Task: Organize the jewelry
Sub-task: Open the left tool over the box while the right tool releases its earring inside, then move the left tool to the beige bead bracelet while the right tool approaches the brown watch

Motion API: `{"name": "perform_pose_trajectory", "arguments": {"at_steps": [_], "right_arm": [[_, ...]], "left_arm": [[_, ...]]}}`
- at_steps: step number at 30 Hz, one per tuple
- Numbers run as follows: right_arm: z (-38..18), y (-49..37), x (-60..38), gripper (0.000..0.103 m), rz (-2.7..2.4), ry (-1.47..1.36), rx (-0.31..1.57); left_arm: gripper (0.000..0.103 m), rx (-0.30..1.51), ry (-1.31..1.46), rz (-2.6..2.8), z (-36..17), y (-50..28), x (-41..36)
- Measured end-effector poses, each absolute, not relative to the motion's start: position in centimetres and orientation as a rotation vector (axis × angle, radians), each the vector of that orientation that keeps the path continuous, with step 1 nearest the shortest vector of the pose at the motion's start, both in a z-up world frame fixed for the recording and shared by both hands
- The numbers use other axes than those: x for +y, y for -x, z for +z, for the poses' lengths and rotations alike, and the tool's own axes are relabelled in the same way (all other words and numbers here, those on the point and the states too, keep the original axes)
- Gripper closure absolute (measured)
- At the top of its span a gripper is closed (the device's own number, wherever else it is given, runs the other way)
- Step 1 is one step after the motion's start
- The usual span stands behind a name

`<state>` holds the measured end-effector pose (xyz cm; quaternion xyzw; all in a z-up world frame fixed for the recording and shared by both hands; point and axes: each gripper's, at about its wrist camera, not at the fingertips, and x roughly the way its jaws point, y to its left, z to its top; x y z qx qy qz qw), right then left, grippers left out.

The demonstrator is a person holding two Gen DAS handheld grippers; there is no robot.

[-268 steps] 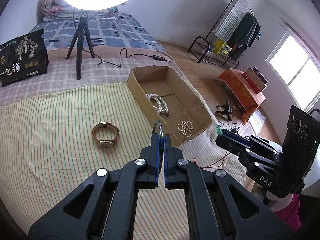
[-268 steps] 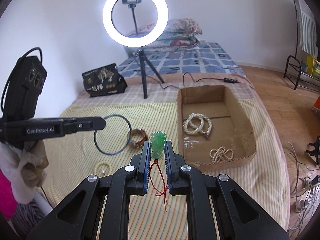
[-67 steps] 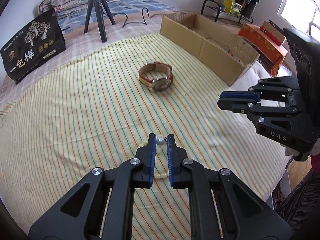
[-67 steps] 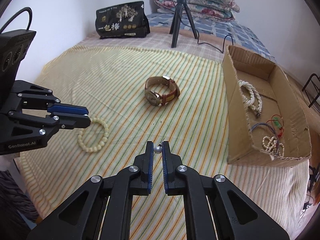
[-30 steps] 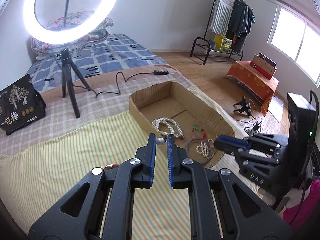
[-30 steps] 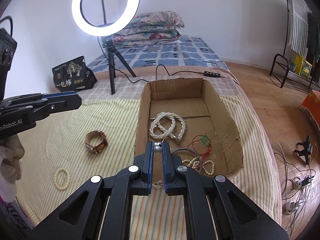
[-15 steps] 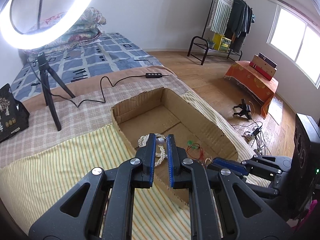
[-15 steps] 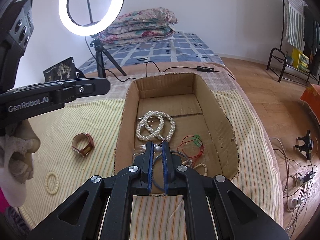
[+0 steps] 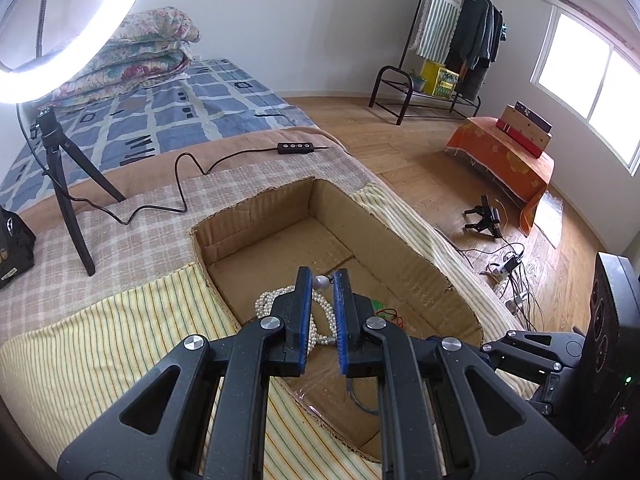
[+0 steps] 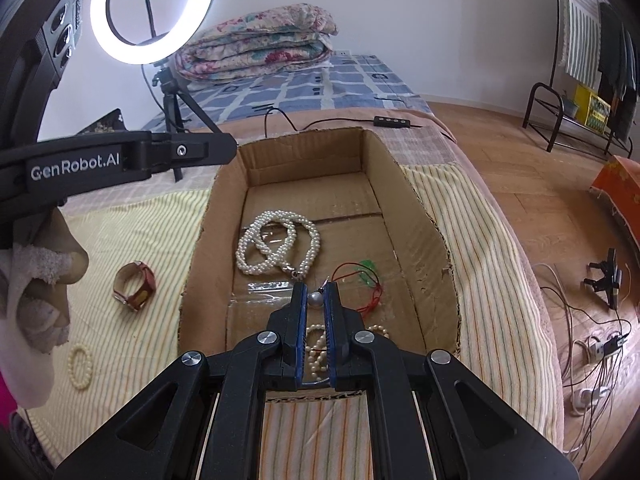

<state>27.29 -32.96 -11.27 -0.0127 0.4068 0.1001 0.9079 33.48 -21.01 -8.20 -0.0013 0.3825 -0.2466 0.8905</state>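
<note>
My left gripper [image 9: 321, 281] is shut on a grey pearl earring [image 9: 321, 281] and holds it over the open cardboard box [image 9: 404, 256]. My right gripper [image 10: 315, 299] is shut on a second grey pearl earring [image 10: 315, 299] above the same box [image 10: 416, 216]. In the box lie a white pearl necklace [image 10: 276, 246], a green pendant on red cord [image 10: 366, 274], a small bead bracelet [image 10: 316, 344] and a dark ring, partly hidden. A brown-strap watch [image 10: 134, 286] and a cream bead bracelet [image 10: 80, 362] lie on the striped cloth [image 10: 132, 344], left of the box.
A ring light on a tripod [image 10: 170, 92] stands behind the box, its cable and remote [image 9: 294, 147] trailing over the bed. A black bag [image 9: 12, 248] sits far left. The bed edge drops to wooden floor [image 9: 432, 160] on the right, with cables [image 10: 596, 344] there.
Both grippers have moved forward and lower over the box, each keeping its earring. The watch and cream bracelet have stayed on the cloth.
</note>
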Motion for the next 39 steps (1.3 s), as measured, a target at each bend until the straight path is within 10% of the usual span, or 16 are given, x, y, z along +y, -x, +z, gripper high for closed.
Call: {"name": "perform_pose_trajectory", "arguments": {"at_steps": [8,11,18,39], "right_arm": [[-11.6,-27.3,-32.9,0.096,0.207,0.039,0.84],[-11.5,-27.3,-32.8,0.075,0.198,0.049,0.834],[-10.9,-26.8,-33.0,0.036,0.168,0.059,0.794],[-7.9,-25.2,-32.1,0.03,0.133,0.073,0.746]], "left_arm": [[0.094,0.789,0.012,-0.5,-8.5,-33.9,-20.9],[0.094,0.783,0.002,-0.489,-8.4,-33.9,-20.9],[0.04,0.751,0.006,-0.447,-7.8,-33.6,-20.6],[0.031,0.701,-0.002,-0.407,-4.3,-31.2,-17.4]]}}
